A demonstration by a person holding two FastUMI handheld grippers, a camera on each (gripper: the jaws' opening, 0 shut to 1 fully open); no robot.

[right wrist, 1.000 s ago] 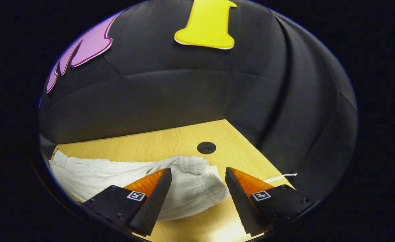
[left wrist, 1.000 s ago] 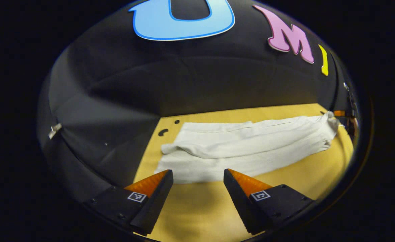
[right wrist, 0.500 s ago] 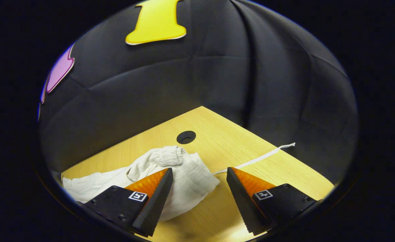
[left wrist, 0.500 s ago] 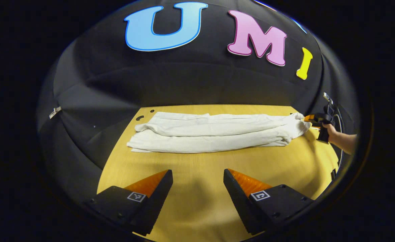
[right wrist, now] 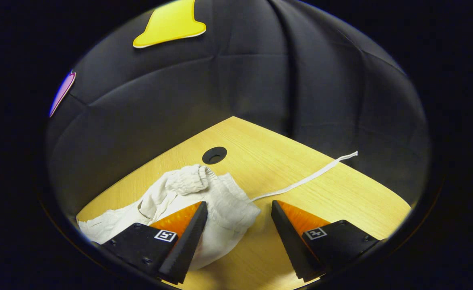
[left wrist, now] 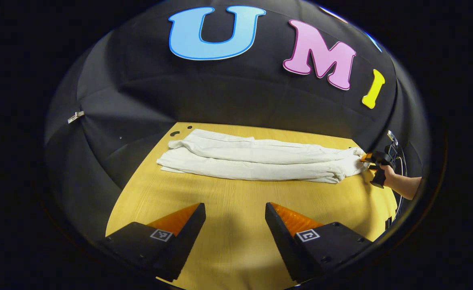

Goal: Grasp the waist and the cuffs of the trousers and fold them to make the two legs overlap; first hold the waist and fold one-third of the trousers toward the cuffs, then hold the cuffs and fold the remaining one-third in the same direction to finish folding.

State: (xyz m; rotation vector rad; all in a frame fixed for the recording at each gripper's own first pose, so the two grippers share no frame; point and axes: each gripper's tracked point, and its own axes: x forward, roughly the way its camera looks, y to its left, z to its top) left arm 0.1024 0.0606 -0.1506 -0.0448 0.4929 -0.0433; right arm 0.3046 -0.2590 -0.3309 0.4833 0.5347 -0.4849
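White trousers lie stretched across the wooden table, both legs stacked lengthwise, cuffs at the left end. My left gripper hovers open well in front of them, touching nothing. At the far right a hand holds my right gripper at the waist end. In the right gripper view the gathered elastic waist is bunched on the table. My right gripper is open, with the waist's corner lying between its fingers. A white drawstring trails off to the right.
A round cable hole sits in the table just beyond the waist. Small dark holes mark the table's far left corner near the cuffs. The black cloth wall closes in behind and beside the table.
My left gripper has drawn back from the cuff end, so the whole length of the trousers now shows. My right gripper has turned slightly at the waist. Both stayed open.
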